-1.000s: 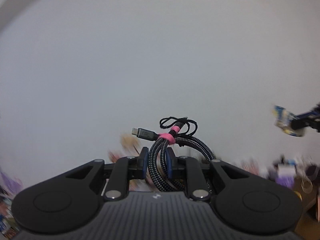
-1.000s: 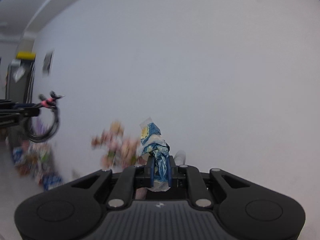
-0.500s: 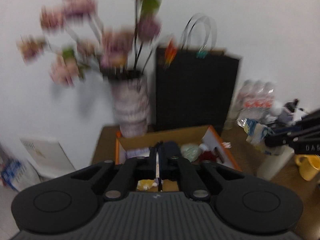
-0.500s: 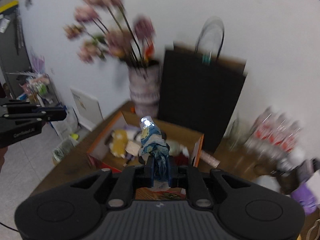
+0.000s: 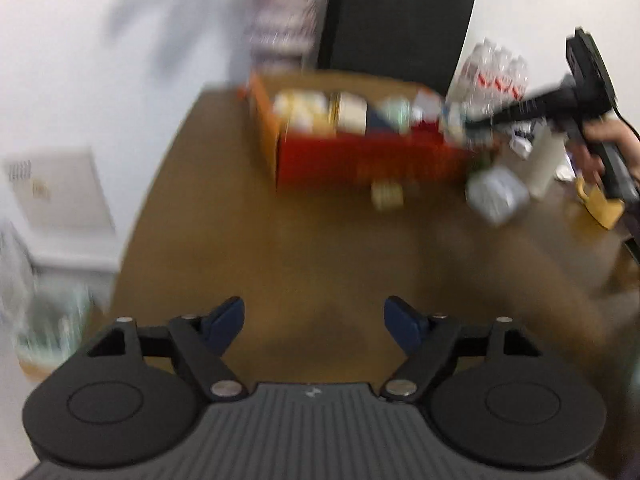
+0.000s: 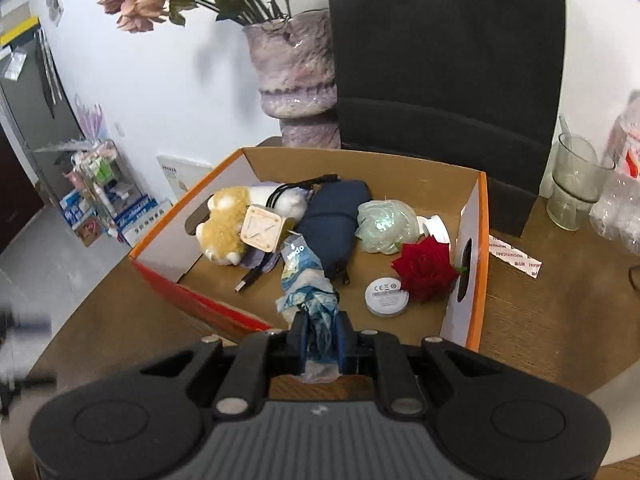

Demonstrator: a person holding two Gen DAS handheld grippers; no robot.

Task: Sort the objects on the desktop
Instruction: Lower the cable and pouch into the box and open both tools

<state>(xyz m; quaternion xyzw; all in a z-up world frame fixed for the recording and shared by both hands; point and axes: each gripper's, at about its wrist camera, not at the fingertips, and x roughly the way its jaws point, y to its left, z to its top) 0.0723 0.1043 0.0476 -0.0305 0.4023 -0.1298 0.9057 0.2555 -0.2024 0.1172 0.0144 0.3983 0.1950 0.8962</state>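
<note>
My right gripper is shut on a crumpled blue-and-white wrapper and holds it over the near edge of the orange cardboard box. The box holds a plush toy, a wooden cube, a black cable, a dark blue pouch, a green ball, a red rose and a white disc. My left gripper is open and empty above the bare brown table, well short of the box. That view is blurred.
A purple vase with flowers and a black paper bag stand behind the box. A glass and plastic bottles stand at the right. A yellow mug and a white packet lie right of the box.
Both grippers swung down from the wall to the table. My left gripper let go of the coiled cable and opened. My right gripper came over the box, still holding the wrapper.
</note>
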